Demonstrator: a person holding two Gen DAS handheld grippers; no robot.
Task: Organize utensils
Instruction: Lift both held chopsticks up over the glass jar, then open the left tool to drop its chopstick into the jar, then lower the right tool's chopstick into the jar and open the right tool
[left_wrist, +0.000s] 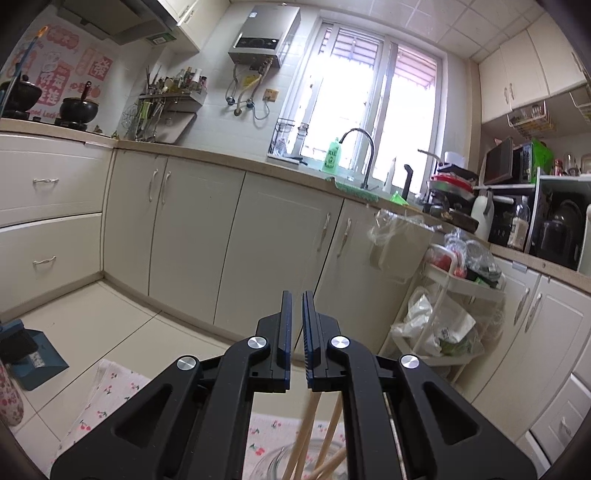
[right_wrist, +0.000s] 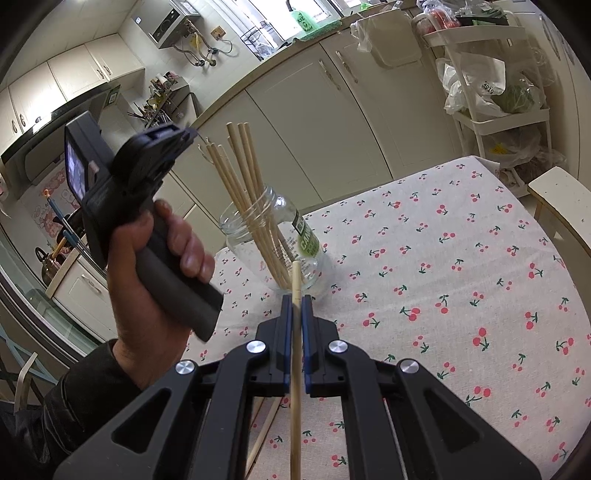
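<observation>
- In the right wrist view, at far left, the person's left hand (right_wrist: 155, 266) wraps the handle of the left tongs (right_wrist: 184, 134), held up in the air beside the tops of the bundled chopsticks (right_wrist: 240, 173).
- The left tongs are pressed together with nothing between them; the left wrist view shows them (left_wrist: 297, 299) aimed toward the kitchen cabinets, with only a narrow slit between the pads.
- Just right of that hand, a clear glass jar (right_wrist: 273, 236) with a green label stands upright on the desk (right_wrist: 461, 280), which wears a cherry-print cloth. The bundle of chopsticks leans inside it, tips fanning up and to the left.
- At centre, the right tongs (right_wrist: 296, 301) pinch a single chopstick (right_wrist: 295, 350), which runs lengthwise between the pads, its end poking out just in front of the jar's base.
- Under the right tongs, another loose chopstick (right_wrist: 264, 432) lies on the cloth.
</observation>
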